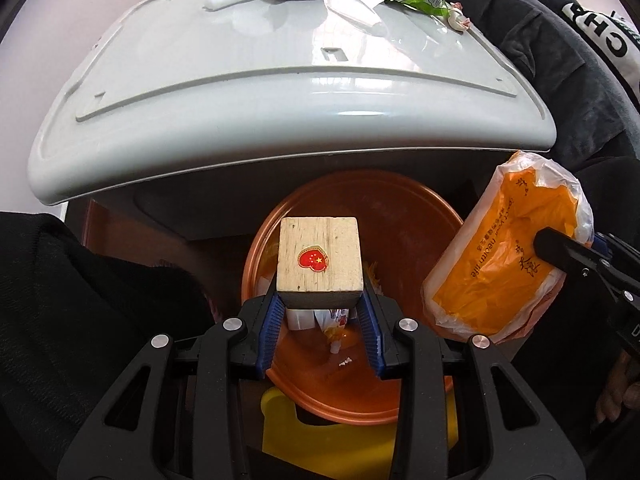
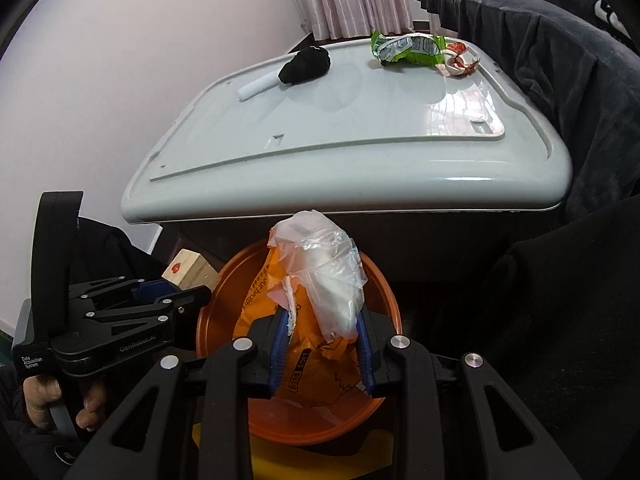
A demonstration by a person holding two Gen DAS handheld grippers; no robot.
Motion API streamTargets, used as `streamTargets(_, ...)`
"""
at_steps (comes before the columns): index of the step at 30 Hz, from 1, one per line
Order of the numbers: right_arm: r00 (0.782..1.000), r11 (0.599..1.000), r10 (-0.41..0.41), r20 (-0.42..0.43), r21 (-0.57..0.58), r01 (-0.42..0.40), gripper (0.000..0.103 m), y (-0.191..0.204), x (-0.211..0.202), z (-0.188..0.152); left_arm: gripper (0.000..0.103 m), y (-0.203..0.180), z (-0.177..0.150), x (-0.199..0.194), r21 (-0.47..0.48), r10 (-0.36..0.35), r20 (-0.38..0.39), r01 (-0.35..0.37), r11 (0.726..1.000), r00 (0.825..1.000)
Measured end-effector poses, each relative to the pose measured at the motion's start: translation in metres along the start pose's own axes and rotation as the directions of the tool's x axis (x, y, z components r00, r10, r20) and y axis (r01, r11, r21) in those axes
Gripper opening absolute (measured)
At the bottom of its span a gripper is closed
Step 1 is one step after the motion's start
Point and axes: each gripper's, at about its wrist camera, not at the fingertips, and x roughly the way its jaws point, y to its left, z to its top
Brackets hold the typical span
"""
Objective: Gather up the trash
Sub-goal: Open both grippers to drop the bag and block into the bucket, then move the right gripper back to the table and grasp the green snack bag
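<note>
Left gripper (image 1: 320, 312) is closed on a pale wooden cube with a red heart sticker (image 1: 320, 258), held above the round orange plastic basin (image 1: 400, 216). Right gripper (image 2: 322, 344) is clamped on an orange tissue pack in crumpled clear plastic film (image 2: 320, 280), also over the basin. Neither is released yet.

Done so far, judging by the basin contents: a few wrappers are visible at the bottom in the left wrist view.

Left to collect on the white appliance lid (image 1: 240, 80): crumpled green snack wrapper (image 2: 408, 48), small red-white candy wrapper (image 2: 458, 62), black balled-up sock (image 2: 306, 65), white foam stick (image 2: 258, 86). Roughly the midpoint is estimated.

Readable text: "GenRoboLAI" and "Data Acquisition System" on the left gripper body; "SOFT" and "health life" on the tissue pack. Other print is too small to read.
</note>
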Motion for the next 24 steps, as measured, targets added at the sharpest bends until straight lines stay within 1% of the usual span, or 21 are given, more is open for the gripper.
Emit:
streamTargets(14,1.0,1.0,0.0,-0.007,-0.003,0.0,0.031,0.0018,0.0024,-0.0001,0.035,-0.0014,0.0016,0.0013,-0.006,0.002,-0.005,-0.002,1.0,1.0)
streamTargets(18,1.0,1.0,-0.001,-0.01,-0.008,0.001,0.043,0.0032,0.0037,-0.0003,0.036,-0.0012,0.0017,0.0016,-0.006,0.01,-0.011,-0.01,1.0,1.0)
streamTargets(19,1.0,1.0,-0.004,-0.008,-0.008,0.004,0.052,0.0033,0.0033,-0.0003,0.042,-0.0007,0.0022,0.0021,-0.006,0.017,-0.014,-0.017,1.0,1.0)
streamTargets(20,1.0,1.0,-0.009,-0.001,-0.007,0.009,0.056,0.0028,0.002,-0.0004,0.054,-0.0002,0.0024,0.0023,-0.008,0.027,-0.016,-0.027,1.0,1.0)
streamTargets(21,1.0,1.0,-0.009,0.004,-0.006,0.009,0.058,0.0023,0.001,-0.0004,0.059,0.0001,0.0025,0.0021,-0.011,0.032,-0.015,-0.032,0.999,0.999)
streamTargets(22,1.0,1.0,-0.007,0.006,-0.004,0.007,0.058,0.0017,0.0005,-0.0003,0.062,0.0009,0.0024,0.0017,-0.015,0.034,-0.012,-0.035,0.999,0.999)
streamTargets(24,1.0,1.0,-0.007,0.004,0.0,0.007,0.058,0.0007,0.0006,-0.0006,0.062,0.0035,0.0023,0.0025,-0.025,0.03,-0.015,-0.03,0.999,0.999)
